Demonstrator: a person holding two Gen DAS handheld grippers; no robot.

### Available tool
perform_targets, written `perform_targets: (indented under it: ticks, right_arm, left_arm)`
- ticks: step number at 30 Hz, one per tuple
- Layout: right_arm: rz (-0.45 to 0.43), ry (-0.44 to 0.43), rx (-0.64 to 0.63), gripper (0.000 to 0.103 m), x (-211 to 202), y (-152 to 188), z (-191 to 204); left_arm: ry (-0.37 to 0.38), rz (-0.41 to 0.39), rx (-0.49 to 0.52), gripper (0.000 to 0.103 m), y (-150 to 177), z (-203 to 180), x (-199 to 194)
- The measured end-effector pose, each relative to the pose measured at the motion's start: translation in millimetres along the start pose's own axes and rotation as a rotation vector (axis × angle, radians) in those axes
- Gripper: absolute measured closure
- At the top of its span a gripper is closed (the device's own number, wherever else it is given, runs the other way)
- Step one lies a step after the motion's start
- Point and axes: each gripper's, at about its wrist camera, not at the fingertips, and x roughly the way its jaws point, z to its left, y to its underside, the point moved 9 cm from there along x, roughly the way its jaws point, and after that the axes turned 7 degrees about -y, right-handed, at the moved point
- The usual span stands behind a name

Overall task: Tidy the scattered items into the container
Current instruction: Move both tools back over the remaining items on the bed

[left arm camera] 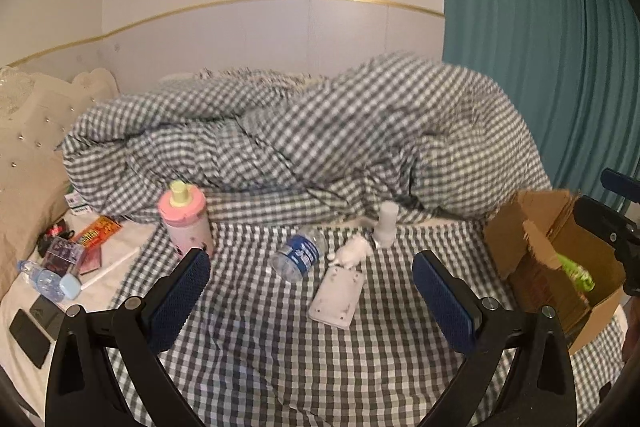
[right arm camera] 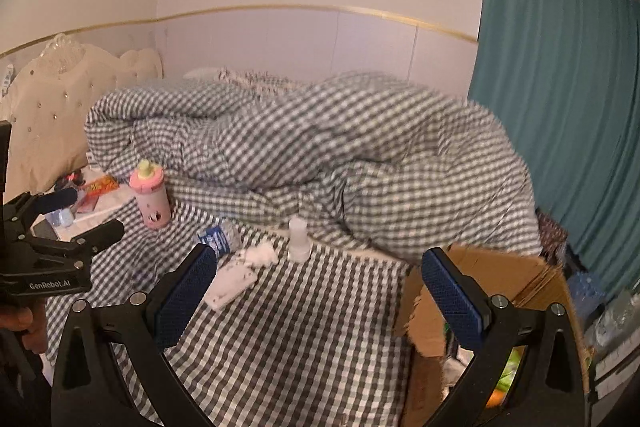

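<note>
On the checked bedsheet lie a pink bottle with a yellow cap [left arm camera: 185, 217] [right arm camera: 151, 196], a fallen water bottle with a blue label [left arm camera: 299, 254] [right arm camera: 216, 237], a crumpled white tissue [left arm camera: 352, 251] [right arm camera: 262, 253], a white flat case [left arm camera: 337, 295] [right arm camera: 231, 283] and a small upright white bottle [left arm camera: 386, 225] [right arm camera: 298, 239]. An open cardboard box [left arm camera: 556, 267] [right arm camera: 472, 303] stands at the right with a green item inside. My left gripper [left arm camera: 312, 291] hangs open above the sheet, nothing between its fingers. My right gripper [right arm camera: 316, 291] is open beside the box.
A rumpled checked duvet [left arm camera: 320, 135] fills the back of the bed. At the left, a white surface holds a small water bottle [left arm camera: 48, 281], snack packets [left arm camera: 96, 231], a dark phone [left arm camera: 30, 337] and a white stick. A teal curtain [left arm camera: 540, 47] hangs on the right.
</note>
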Motion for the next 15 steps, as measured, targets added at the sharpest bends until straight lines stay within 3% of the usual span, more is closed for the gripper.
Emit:
perform_targets:
  ticks: [15]
  right_arm:
    - [0.127,-0.023,0.045,0.0,101,32,-20]
  left_arm:
    - [0.085,0.19,0.099,0.002,63,-45,131]
